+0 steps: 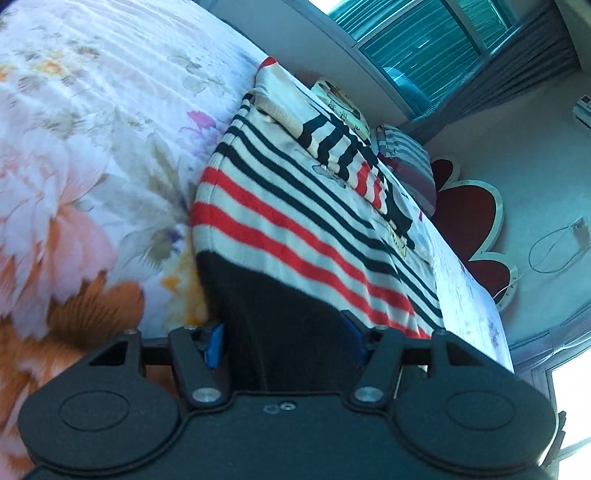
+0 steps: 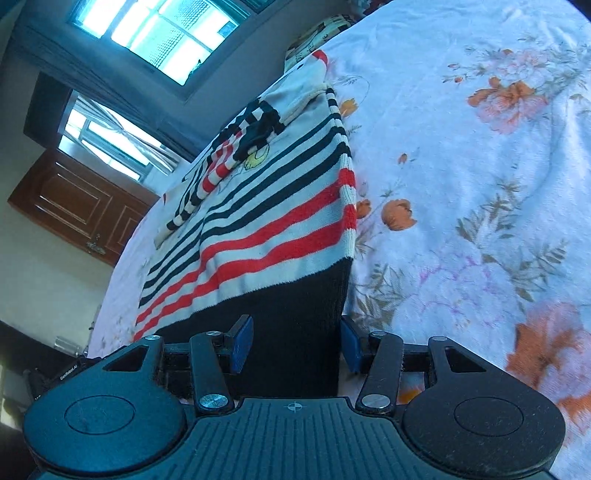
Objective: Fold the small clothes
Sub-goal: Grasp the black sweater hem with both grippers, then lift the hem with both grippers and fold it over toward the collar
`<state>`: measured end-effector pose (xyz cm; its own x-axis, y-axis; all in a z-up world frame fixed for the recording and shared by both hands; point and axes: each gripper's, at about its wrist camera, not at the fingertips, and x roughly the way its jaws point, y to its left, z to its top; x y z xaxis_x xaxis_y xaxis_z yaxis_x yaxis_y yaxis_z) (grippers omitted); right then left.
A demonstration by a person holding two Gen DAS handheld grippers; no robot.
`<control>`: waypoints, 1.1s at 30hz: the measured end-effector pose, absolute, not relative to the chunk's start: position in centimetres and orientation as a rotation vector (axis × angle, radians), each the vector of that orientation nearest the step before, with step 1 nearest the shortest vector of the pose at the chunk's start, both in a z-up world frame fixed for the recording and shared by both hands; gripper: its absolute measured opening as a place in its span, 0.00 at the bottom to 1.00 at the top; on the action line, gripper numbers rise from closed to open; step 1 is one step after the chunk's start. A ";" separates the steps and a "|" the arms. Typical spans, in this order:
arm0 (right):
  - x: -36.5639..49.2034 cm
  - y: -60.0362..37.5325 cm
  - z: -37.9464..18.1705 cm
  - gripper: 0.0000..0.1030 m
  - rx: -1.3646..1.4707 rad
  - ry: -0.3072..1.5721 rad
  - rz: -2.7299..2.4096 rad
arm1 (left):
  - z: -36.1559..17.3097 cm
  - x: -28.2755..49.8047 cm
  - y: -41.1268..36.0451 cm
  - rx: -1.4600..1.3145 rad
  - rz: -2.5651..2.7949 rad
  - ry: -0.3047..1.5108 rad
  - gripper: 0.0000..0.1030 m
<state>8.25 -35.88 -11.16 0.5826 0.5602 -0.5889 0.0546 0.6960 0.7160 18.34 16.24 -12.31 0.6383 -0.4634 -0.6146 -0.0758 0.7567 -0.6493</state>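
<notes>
step: grip hem | left tool (image 1: 284,345) and right tool (image 2: 295,345): spread around the sweater (image 1: 295,229) hem, not pinching | advice: pinch both corners evenly, lift together off bed (image 2: 480,184)

One striped sweater (image 1: 295,221) lies ahead of the fingers on one floral bedsheet (image 1: 92,147). Beyond it are two pillows (image 1: 410,166). Two windows (image 2: 155,33) show past the right gripper's fingers, and one wooden door (image 2: 74,206).
</notes>
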 end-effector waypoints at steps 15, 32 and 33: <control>8.5 -35.3 -12.6 0.06 0.805 0.965 0.336 | -12.7 17.4 16.6 -0.670 -0.277 0.872 0.40; 7.9 -36.4 -11.1 0.04 0.804 0.834 0.333 | -12.8 15.8 18.7 -0.698 -0.171 0.788 0.05; 8.1 -36.4 -10.7 0.04 0.798 0.829 0.336 | -12.6 15.8 18.7 -0.691 -0.171 0.784 0.05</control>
